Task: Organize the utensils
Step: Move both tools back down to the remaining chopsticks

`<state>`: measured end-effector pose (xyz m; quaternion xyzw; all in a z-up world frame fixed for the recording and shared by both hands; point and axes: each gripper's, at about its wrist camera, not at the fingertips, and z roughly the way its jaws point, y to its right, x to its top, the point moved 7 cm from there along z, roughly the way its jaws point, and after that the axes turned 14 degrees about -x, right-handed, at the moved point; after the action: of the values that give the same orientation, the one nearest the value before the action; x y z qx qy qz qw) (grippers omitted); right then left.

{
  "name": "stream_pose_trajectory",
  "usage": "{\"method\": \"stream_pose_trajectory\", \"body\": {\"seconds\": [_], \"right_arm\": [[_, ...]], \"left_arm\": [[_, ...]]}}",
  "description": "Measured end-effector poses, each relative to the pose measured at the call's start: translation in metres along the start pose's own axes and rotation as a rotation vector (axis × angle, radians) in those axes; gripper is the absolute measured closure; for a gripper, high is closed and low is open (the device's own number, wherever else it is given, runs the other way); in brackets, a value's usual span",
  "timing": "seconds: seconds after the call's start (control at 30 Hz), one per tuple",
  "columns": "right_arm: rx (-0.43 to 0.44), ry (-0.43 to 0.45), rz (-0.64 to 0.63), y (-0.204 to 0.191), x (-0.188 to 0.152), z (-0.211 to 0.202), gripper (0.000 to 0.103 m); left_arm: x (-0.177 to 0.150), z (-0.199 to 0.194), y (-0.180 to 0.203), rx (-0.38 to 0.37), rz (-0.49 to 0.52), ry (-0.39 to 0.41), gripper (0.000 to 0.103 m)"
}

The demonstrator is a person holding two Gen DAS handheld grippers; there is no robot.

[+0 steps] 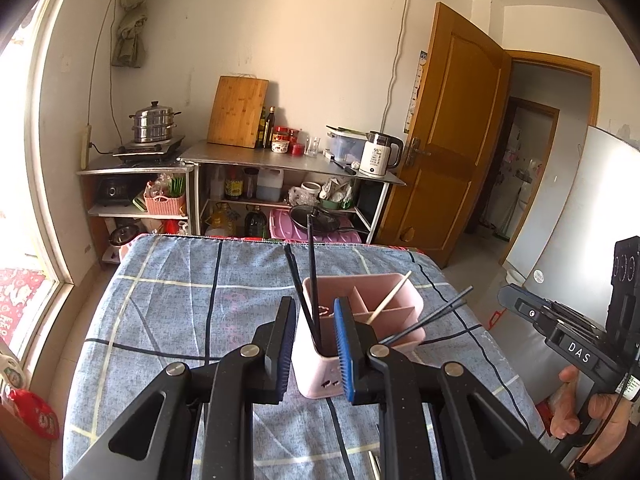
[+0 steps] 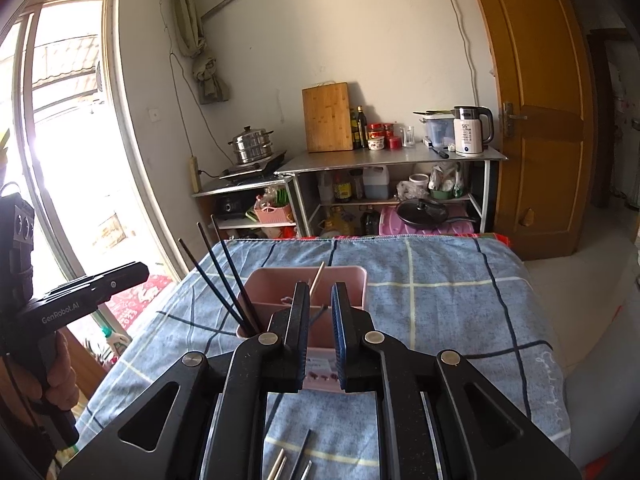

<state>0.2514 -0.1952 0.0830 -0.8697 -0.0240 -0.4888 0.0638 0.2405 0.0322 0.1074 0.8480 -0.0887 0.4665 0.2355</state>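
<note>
A pink utensil holder (image 1: 316, 376) with compartments stands on the blue checked cloth. Black chopsticks (image 1: 312, 276) stand in its near-left compartment, a wooden chopstick (image 1: 390, 298) leans in a middle one, and more black chopsticks (image 1: 436, 314) lean out to the right. My left gripper (image 1: 314, 312) is open, its fingers on either side of the upright black chopsticks, above the holder's near corner. In the right wrist view the holder (image 2: 348, 280) sits just beyond my right gripper (image 2: 320, 300), which is open and empty. Black chopsticks (image 2: 218, 276) lean left there. Loose utensils (image 2: 294, 460) lie below it.
The table's far edge (image 2: 360, 240) faces metal shelves (image 1: 288, 164) with a kettle (image 1: 378, 154), cutting board and pots. A window is on the left, a wooden door (image 2: 536, 120) on the right. The other hand-held gripper (image 1: 560, 332) shows at the frame edge.
</note>
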Motion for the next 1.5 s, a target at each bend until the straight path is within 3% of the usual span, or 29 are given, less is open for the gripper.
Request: {"method": "stream_pose_trajectory", "body": {"seconds": [0.73, 1.1, 1.5], "right_arm": [[0.002, 0.006, -0.012, 0.008, -0.068, -0.069, 0.086], [0.022, -0.043, -0.005, 0.012, -0.103, -0.079, 0.086], [0.025, -0.115, -0.012, 0.012, -0.131, -0.072, 0.086]], "left_arm": [[-0.095, -0.042, 0.056, -0.041, 0.038, -0.037, 0.084], [-0.135, -0.053, 0.068, -0.078, 0.013, -0.053, 0.084], [-0.161, -0.046, 0.060, -0.056, -0.017, -0.111, 0.084]]}}
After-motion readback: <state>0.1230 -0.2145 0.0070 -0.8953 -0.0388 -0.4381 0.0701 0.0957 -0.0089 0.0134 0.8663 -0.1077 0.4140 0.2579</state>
